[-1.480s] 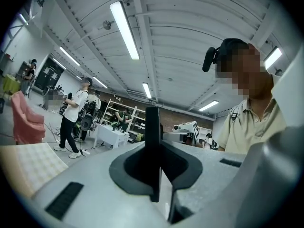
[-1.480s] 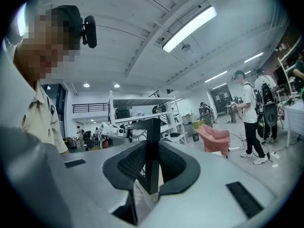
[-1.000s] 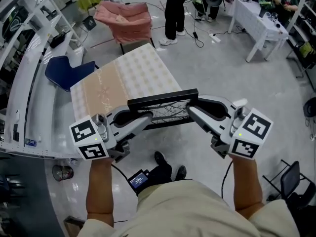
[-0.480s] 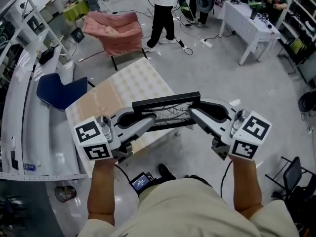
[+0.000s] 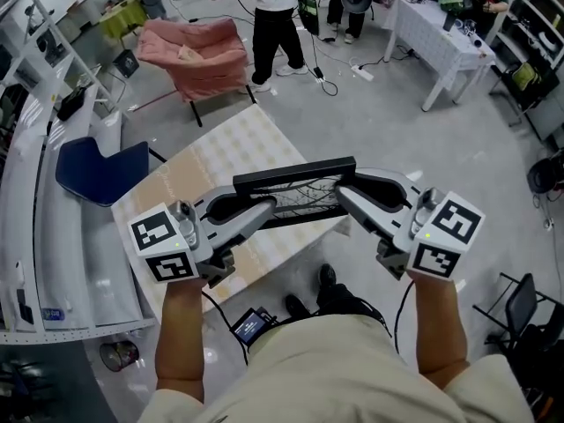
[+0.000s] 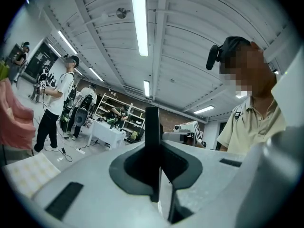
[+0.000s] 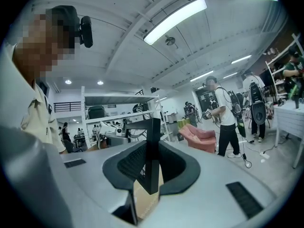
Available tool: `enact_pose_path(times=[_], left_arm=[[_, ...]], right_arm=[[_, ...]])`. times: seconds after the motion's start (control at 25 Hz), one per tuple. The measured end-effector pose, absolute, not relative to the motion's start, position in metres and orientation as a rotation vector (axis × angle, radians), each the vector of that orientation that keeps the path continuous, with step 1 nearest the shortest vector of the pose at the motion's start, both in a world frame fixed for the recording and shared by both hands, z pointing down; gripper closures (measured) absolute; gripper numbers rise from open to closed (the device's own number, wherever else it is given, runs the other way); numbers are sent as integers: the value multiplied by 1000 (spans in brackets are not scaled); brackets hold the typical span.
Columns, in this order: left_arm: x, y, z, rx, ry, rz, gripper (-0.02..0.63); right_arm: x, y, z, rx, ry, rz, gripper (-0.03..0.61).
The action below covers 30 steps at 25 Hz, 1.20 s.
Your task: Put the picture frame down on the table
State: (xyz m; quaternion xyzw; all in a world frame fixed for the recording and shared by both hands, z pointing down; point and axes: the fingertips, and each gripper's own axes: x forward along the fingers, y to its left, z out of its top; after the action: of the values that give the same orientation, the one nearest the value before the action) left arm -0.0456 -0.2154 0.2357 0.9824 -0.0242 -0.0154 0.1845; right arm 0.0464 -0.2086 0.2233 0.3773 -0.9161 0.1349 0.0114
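Above the near end of the low table with the cream-and-tan patterned cloth [image 5: 231,148], I held the thin black rectangular picture frame [image 5: 293,173] level and clear of it. My left gripper [image 5: 267,208] and right gripper [image 5: 344,196] each clamped one end, probably so it could go down flat. I could read no writing, only square markers.
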Motion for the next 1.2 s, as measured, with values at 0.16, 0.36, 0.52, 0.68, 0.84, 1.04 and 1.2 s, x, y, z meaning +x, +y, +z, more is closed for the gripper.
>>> enact_pose_path(times=[0.16,0.36,0.52,0.68,0.84,1.04,1.2], left_arm=[[-39,-236,242,2756,-89,-36,574],[-26,-276,243,2729,-147,-18,574],[-21,-314,249,2717,-197,-3,574],[-24,-327,259,2693,-242,-3,574],[-26,-343,269,2669,-284,-6,574],[-30,-376,289,2633,-339,6,574],[-33,-398,305,2610,-390,31,572]], right_arm=[[53,-230,230,1156,-2859,446,508],[66,-274,233,1102,-2881,486,508],[71,-314,240,1052,-2902,507,508],[69,-328,250,1009,-2903,531,508],[67,-346,260,975,-2901,559,508],[63,-382,281,932,-2891,617,508],[59,-407,300,899,-2869,663,508]])
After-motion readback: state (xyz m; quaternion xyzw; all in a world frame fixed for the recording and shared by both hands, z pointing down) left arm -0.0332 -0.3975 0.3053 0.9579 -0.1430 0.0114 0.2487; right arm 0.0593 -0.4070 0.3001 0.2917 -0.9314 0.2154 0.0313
